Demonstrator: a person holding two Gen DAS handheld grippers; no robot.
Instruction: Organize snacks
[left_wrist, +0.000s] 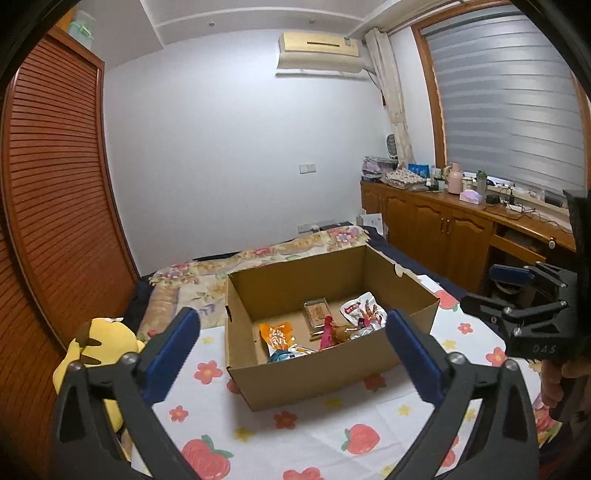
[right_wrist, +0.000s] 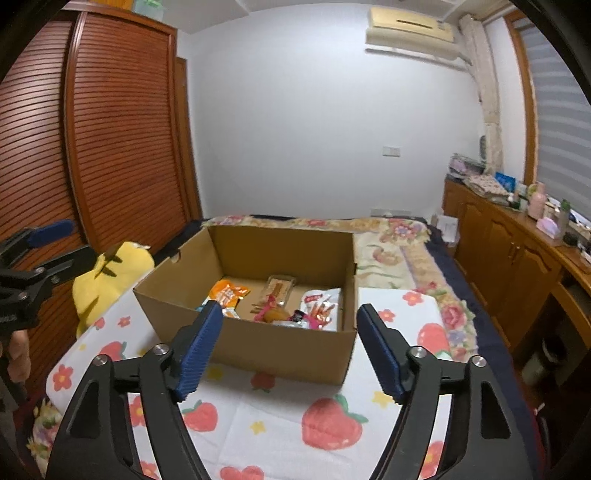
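An open cardboard box (left_wrist: 314, 363) (right_wrist: 258, 343) stands on a strawberry-print cloth (left_wrist: 295, 439) (right_wrist: 280, 417) on the bed. Inside lie several snacks: an orange packet (left_wrist: 277, 335) (right_wrist: 226, 291), a clear wrapped bar (left_wrist: 317, 314) (right_wrist: 279, 286), a white packet (left_wrist: 360, 308) (right_wrist: 320, 302) and a pink wrapper (left_wrist: 328, 334) (right_wrist: 266, 308). My left gripper (left_wrist: 291, 332) is open and empty, held in front of the box; it also shows at the left edge of the right wrist view (right_wrist: 48, 243). My right gripper (right_wrist: 290, 332) is open and empty before the box; it also shows in the left wrist view (left_wrist: 491, 288).
A yellow plush toy (left_wrist: 99, 347) (right_wrist: 110, 273) lies left of the box beside a slatted wooden wardrobe (left_wrist: 55, 206). A floral quilt (left_wrist: 258, 258) covers the bed behind. A wooden cabinet (left_wrist: 443, 229) with clutter runs along the right under the window.
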